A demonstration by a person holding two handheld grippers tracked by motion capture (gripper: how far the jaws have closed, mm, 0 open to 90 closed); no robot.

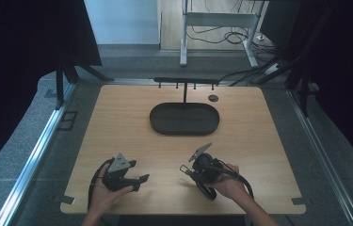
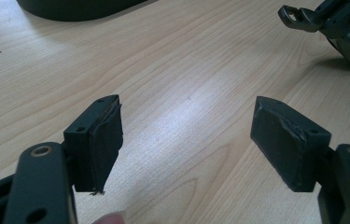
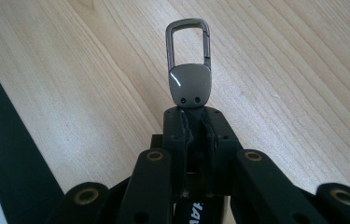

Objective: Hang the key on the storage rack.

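Two grippers: you hold one in each hand, both low over the near part of the light wooden table [image 1: 117, 122].
Left gripper [image 1: 134, 181]: your left hand [image 1: 103, 195] grips it near the table's front edge; in the left gripper view its jaws stand wide apart with bare wood between the black pads [image 2: 100, 144], nothing held.
Right gripper [image 1: 186, 170]: your right hand [image 1: 230, 186] holds it to the right of the left one, its tip pointing left toward it.
Right claw: its jaws are pressed together on the dark strap below the grey metal carabiner clip [image 3: 189, 65], which sticks out past the jaw tips above the wood.
Clip seen from the left gripper: it shows at the upper right [image 2: 298, 16], held off the table with its shadow on the wood.
Black oval tray [image 1: 184, 129]: it sits at the middle of the table's far half, well apart from both grippers.
Thin black rack [image 1: 186, 81]: it stands just behind the tray at the table's far edge.
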